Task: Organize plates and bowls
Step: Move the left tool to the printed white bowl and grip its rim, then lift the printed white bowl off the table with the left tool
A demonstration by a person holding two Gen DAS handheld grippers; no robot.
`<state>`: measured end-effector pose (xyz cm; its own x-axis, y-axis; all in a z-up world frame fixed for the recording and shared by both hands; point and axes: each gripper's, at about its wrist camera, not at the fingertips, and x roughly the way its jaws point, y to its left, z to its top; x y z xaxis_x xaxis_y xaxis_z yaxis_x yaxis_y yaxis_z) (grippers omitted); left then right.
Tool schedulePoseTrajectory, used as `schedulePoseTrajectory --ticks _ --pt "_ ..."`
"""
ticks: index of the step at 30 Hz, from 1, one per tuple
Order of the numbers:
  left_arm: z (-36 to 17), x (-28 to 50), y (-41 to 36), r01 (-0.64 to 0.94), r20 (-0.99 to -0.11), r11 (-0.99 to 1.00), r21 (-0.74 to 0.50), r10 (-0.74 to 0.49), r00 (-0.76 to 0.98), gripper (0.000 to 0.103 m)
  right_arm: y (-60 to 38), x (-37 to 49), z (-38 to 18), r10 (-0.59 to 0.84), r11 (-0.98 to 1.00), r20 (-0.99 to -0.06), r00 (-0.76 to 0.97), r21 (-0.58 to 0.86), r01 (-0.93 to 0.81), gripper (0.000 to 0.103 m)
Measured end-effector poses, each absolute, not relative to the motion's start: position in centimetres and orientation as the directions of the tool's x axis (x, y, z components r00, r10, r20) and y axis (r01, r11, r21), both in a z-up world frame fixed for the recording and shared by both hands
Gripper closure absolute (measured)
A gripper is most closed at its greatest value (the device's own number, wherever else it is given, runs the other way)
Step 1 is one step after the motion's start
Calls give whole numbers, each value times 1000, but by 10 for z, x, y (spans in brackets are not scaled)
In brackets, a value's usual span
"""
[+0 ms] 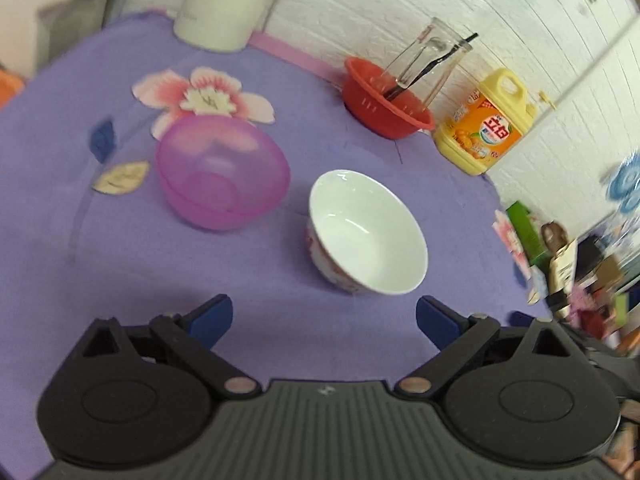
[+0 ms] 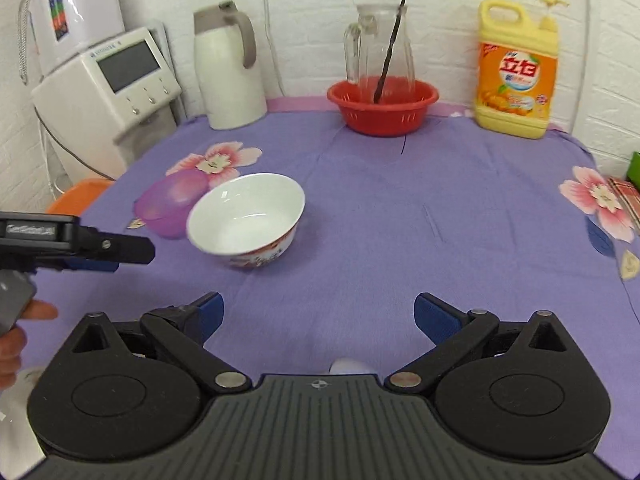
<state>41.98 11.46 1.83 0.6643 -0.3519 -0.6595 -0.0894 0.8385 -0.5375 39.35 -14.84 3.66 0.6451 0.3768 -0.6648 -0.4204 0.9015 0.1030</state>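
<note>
Plainly, the white bowl is glazed ceramic: stiff, slick, fairly heavy and breakable, so its thin rim is the likely place to pinch. It sits mid-worktop, with the pink plastic bowl just beside it at ten o'clock, light and a little springy. Both the left tongs and the right tongs gape wide, holding nothing. The yellow detergent jug at one o'clock carries Chinese characters, too blurred to read with confidence
</note>
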Motion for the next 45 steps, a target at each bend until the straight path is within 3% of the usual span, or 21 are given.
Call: schedulePoseTrajectory --ticks 9,27,39,45 --pt "8 479 103 -143 -663 812 -566 -345 665 7 -107 455 22 380 874 -692 614 51 -483 0" --pt "-3 500 90 -90 -680 849 -522 -350 645 8 -76 501 -12 382 853 -732 564 45 -519 0" --pt "-3 500 91 -86 -672 845 -528 -354 651 23 -76 498 -13 390 858 -714 582 51 -511 0" --pt "-4 499 90 -87 -668 842 -532 -353 655 17 -81 497 -17 395 861 -688 609 47 -506 0"
